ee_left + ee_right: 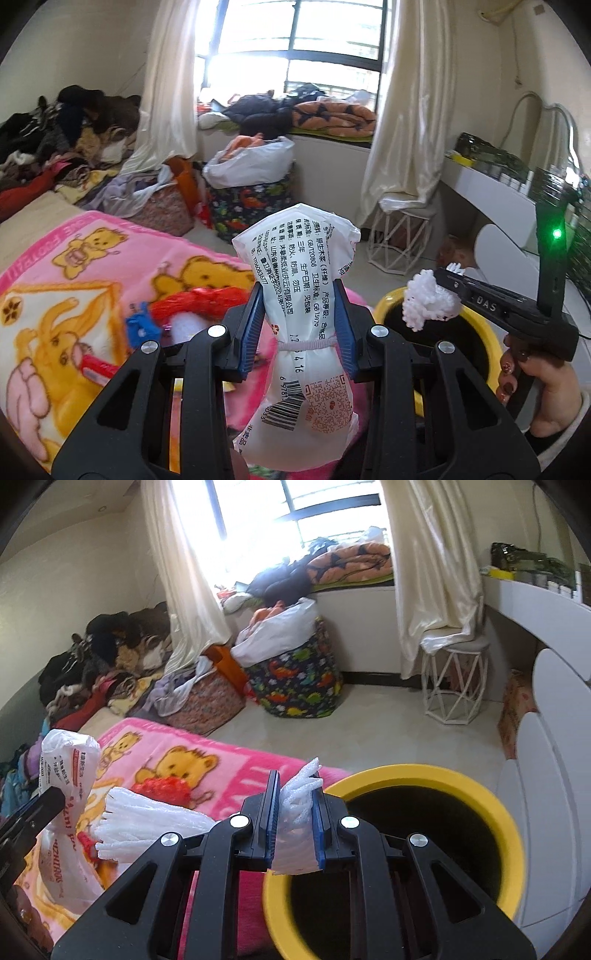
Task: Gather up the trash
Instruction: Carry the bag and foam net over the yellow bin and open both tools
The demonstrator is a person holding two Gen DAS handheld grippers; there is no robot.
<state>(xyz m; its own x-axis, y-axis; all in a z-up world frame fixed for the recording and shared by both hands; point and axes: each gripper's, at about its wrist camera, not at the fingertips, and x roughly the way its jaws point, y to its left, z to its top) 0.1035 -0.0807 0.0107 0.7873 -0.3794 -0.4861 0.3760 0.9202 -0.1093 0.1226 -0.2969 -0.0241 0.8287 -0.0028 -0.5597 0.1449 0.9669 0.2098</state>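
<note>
The left tongs (301, 325) pinch a white printed plastic wrapper (299, 295) upright above the pink bear blanket (74, 295) on the bed. The right tongs (293, 834) are clamped on a white foam net sleeve (295, 805), held just over the rim of the yellow trash bin (461, 775) beside the bed.

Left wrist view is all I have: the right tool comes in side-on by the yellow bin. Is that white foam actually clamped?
Observer: Yes. The right wrist view shows the white foam net pinched between the blue pads of the right tool.
Operator: All of it inside the tool?
Observer: No. A long part fans out to the left, over the pink blanket.
Operator: Bin relative to the tips?
Observer: The yellow bin opens just right of the tips. Its inside is dark, so I can't see any contents.
</note>
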